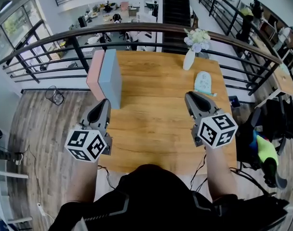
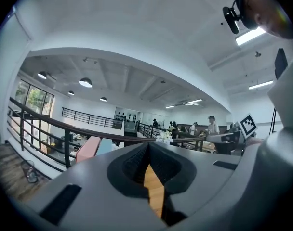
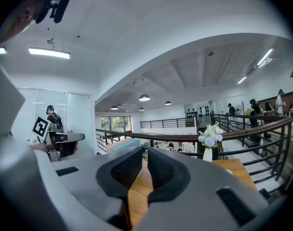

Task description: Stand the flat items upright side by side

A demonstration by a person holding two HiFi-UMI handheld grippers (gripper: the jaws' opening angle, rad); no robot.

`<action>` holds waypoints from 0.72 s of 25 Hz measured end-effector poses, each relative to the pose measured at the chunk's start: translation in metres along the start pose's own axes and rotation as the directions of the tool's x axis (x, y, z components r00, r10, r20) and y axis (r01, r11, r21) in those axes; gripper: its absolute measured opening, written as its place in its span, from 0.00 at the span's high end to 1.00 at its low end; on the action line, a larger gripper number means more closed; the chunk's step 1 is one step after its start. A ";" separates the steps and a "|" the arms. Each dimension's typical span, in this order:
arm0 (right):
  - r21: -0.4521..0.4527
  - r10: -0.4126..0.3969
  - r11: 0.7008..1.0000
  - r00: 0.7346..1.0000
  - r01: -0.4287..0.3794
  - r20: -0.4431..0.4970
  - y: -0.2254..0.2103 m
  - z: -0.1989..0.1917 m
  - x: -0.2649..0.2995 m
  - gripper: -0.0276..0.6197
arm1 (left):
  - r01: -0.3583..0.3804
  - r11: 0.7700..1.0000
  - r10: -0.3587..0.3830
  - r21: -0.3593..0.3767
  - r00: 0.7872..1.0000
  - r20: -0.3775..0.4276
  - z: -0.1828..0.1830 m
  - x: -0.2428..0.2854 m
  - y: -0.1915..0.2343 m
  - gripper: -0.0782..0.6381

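**A:** Where do our flat items stand?

**B:** The pink board (image 1: 94, 76) and the blue board (image 1: 111, 78) stand upright, side by side and touching, at the far left edge of our wooden table (image 1: 151, 119), close to the dark railing (image 1: 137, 29).

**A:** And our grippers?

**B:** We hold the left gripper (image 1: 104, 101) near the blue board's near end, fingers pressed together on nothing. Our right gripper (image 1: 190, 96) hangs over the table's right part, fingers drawn together too, empty. Beyond it lies a pale teal item (image 1: 203, 83), then a white vase (image 1: 189, 59) of flowers.

Flat items (image 1: 105, 78) left of vase (image 1: 189, 60)
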State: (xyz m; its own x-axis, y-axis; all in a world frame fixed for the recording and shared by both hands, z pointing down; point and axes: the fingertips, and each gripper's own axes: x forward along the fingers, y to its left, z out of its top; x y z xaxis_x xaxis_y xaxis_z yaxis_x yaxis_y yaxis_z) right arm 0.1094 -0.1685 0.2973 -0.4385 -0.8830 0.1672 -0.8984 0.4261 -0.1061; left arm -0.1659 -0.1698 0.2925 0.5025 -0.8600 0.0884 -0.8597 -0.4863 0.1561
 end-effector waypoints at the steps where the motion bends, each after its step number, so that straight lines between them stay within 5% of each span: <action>1: -0.001 -0.004 1.000 1.000 0.004 0.004 0.000 0.001 0.001 0.89 | -0.008 1.000 0.008 0.015 1.000 -0.007 -0.001 0.001 0.000 0.85; 5: -0.002 -0.020 1.000 1.000 0.020 0.019 -0.003 0.004 0.002 0.93 | -0.016 0.999 0.018 0.040 0.999 -0.048 -0.003 0.005 -0.004 0.85; 18: -0.054 -0.024 0.998 1.000 0.025 0.019 0.002 0.009 0.006 0.93 | -0.081 0.994 0.082 0.066 0.997 -0.007 0.013 0.004 0.003 0.85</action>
State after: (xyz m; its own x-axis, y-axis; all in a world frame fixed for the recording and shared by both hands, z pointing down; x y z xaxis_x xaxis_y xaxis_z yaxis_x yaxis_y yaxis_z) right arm 0.1050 -0.1745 0.2896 -0.4162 -0.8967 0.1507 -0.9091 0.4138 -0.0483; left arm -0.1679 -0.1772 0.2802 0.4311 -0.8958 0.1079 -0.9018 -0.4241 0.0828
